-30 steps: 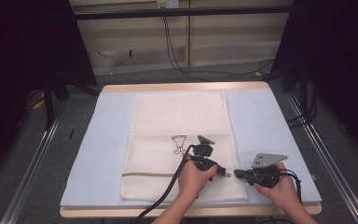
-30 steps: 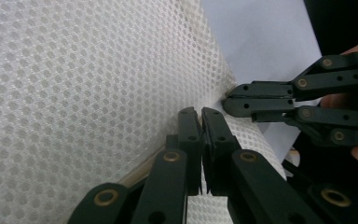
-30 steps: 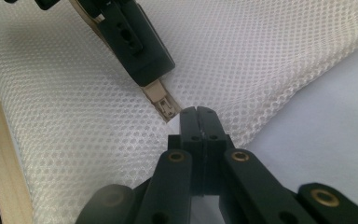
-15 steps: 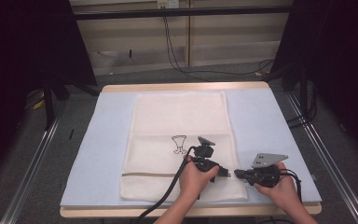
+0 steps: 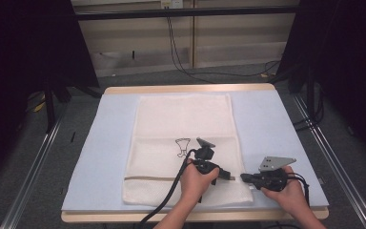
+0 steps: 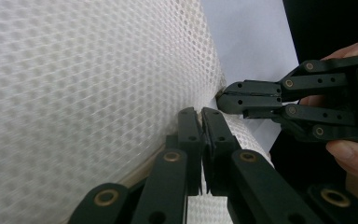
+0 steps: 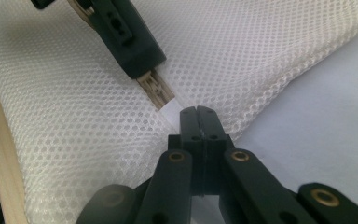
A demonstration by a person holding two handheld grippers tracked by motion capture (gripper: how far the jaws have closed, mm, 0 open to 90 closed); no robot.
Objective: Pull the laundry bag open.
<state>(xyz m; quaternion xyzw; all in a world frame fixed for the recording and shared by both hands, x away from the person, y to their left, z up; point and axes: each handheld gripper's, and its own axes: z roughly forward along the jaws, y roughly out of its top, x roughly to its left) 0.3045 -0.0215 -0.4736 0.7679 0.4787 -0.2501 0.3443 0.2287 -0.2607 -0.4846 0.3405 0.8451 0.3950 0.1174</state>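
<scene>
1. Two hand-held black grippers work at the near right edge of a white mesh laundry bag (image 5: 183, 143), which lies flat on a pale blue table mat (image 5: 276, 124), its long side running away from the person.
2. Left of them, a small black line drawing (image 5: 183, 146) sits on the bag's middle.
3. The left gripper (image 5: 228, 176) points right along a beige zipper band (image 5: 162, 178); in the left gripper view its jaws (image 6: 200, 112) are pressed together on the zipper slider (image 7: 154, 88) at the band's end.
4. Just right, the right gripper (image 5: 243, 177) points left, tip to tip with the other; in the right gripper view its jaws (image 7: 197, 112) are closed, pinching the bag's white edge tab beside the slider.
5. Each gripper carries a grey three-cornered plate (image 5: 276, 162).
</scene>
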